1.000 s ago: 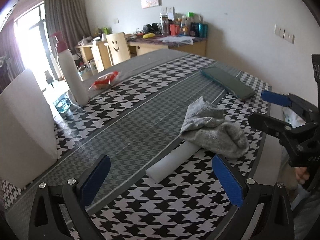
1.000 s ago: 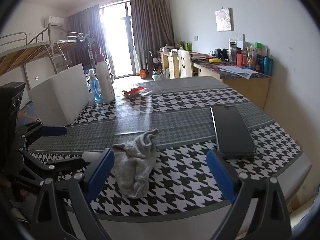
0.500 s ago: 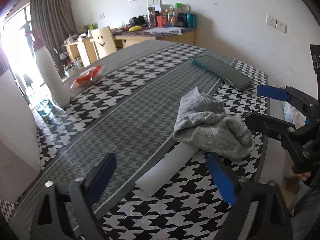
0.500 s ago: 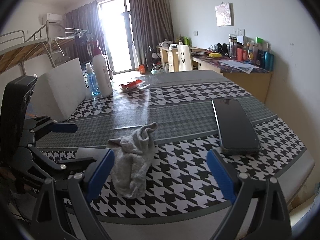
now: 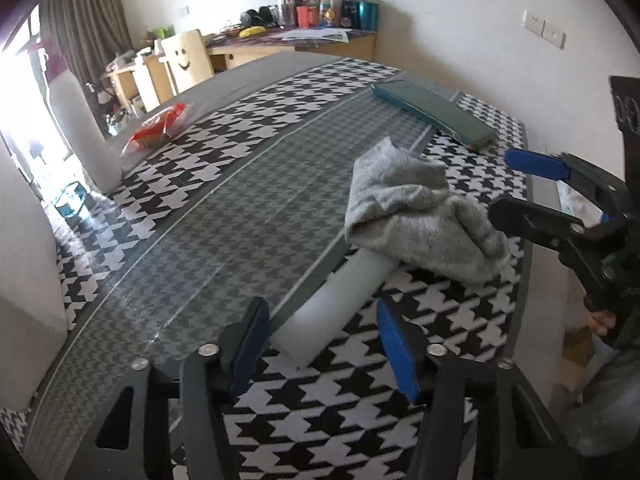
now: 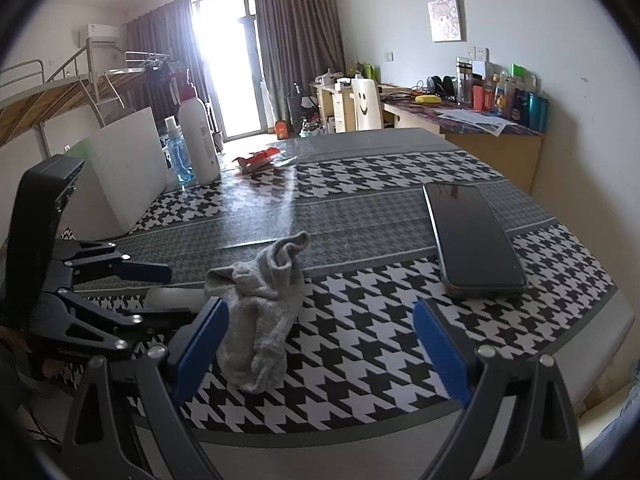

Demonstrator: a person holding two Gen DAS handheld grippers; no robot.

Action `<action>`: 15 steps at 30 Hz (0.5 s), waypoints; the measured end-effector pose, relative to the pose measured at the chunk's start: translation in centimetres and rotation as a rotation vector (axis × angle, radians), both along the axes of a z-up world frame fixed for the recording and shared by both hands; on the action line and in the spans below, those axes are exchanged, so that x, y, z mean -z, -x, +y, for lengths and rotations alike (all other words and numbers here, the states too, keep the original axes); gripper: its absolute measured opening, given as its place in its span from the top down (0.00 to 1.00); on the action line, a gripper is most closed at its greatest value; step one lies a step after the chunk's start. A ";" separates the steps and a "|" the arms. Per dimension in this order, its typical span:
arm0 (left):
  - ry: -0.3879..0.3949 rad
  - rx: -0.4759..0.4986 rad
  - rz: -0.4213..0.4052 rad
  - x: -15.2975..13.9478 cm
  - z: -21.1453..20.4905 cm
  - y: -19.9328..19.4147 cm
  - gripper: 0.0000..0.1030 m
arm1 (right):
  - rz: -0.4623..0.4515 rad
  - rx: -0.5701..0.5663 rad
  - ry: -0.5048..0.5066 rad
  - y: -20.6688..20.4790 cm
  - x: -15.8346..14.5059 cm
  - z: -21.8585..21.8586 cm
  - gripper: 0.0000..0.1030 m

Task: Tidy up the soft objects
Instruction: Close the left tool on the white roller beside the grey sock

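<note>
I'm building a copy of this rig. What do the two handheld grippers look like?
Both are black plastic frames with silver screw heads. The left gripper and the right gripper each carry two flat blue fingers. The left one's body is a black boxy block. No cables show.

A dark phone point(image 6: 472, 236) lies flat near the right edge of a bench point(image 6: 360, 368) covered in black-and-white houndstooth cloth. At the far left, a tall white pump bottle point(image 6: 198, 140) stands just beside a smaller blue-liquid bottle point(image 6: 178, 158), with a white box point(image 6: 124, 180) next to them and a red wrapper point(image 6: 260, 159) close by. Beyond, a chair with a smiley face point(image 6: 365, 106) sits at a cluttered wooden desk point(image 6: 480, 128); grey curtains point(image 6: 296, 52) frame a bright balcony door.
</note>
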State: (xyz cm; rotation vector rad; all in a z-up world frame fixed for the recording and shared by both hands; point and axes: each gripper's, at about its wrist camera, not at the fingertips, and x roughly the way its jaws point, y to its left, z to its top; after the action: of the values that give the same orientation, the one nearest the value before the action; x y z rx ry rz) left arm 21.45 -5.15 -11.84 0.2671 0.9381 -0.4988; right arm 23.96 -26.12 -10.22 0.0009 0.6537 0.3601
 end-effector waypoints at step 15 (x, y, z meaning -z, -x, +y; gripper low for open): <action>-0.011 -0.072 -0.038 -1.0 0.7 2.8 0.92 | 0.029 -0.045 -0.023 0.3 0.3 1.3 0.07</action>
State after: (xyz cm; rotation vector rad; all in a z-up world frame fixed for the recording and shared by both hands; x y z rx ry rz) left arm 18.64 -4.46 -10.87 0.2512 0.9102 -0.4211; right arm 23.66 -24.80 -10.49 0.0134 0.6793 0.4118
